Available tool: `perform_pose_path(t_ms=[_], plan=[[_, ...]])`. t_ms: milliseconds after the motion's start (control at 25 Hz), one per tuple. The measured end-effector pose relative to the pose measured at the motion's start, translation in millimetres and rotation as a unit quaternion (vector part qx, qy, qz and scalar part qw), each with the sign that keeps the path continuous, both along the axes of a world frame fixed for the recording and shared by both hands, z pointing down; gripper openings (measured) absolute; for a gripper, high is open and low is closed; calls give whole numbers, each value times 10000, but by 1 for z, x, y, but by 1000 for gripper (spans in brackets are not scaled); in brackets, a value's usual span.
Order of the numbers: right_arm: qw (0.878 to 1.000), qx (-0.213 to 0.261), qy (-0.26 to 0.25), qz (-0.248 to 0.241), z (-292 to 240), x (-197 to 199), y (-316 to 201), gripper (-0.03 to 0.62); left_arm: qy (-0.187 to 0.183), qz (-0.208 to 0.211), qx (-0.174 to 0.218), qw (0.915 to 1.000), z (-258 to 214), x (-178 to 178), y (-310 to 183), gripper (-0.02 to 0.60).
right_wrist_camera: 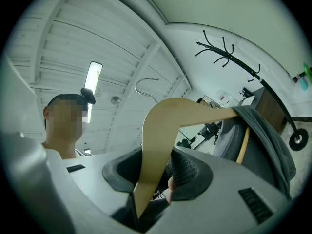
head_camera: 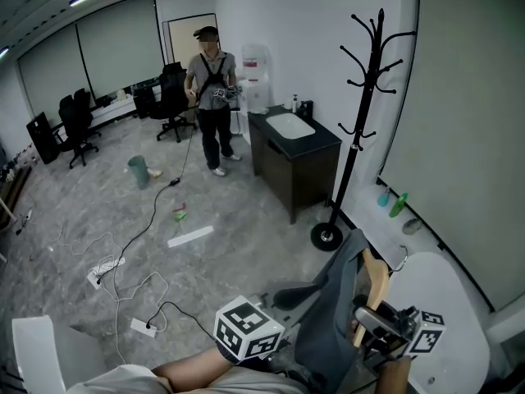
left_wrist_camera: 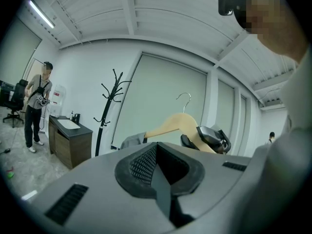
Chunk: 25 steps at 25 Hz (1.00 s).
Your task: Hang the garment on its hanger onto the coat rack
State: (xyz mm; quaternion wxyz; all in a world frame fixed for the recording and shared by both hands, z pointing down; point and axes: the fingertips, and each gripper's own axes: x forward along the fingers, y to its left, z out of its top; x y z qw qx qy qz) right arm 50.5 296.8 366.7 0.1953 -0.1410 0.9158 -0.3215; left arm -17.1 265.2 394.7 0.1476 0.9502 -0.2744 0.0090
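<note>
while right gripper (right_wrist_camera: 155, 177) clamps hanger (right_wrist_camera: 163, 121), garment (right_wrist_camera: 265, 140) draped, left gripper (left_wrist_camera: 157, 172) closed

We can't trace where the garment (head_camera: 328, 318) ends below; the hanger (right_wrist_camera: 161, 126) disappears low between right gripper (right_wrist_camera: 155, 174) jaws; ledge items (head_camera: 392, 201) too small to name.

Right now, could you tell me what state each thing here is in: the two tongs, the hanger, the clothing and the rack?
Right tongs: shut on the wooden hanger.
Left tongs: shut, nothing between them.
Wooden hanger: gripped by one arm, not hung on the rack.
Grey garment: hanging on the hanger, off the rack.
Coat rack: upright, pegs bare.
</note>
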Motion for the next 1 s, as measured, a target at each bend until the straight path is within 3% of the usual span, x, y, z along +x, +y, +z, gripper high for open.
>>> perform_pose_path(t_ms=[360, 1000], plan=[[9999, -36, 129, 3, 10, 6, -60, 150, 74, 22, -72, 9999, 12, 10, -58, 6], [9989, 153, 433, 103, -1, -8, -282, 150, 269, 247, 72, 9993, 0, 4, -293, 5]])
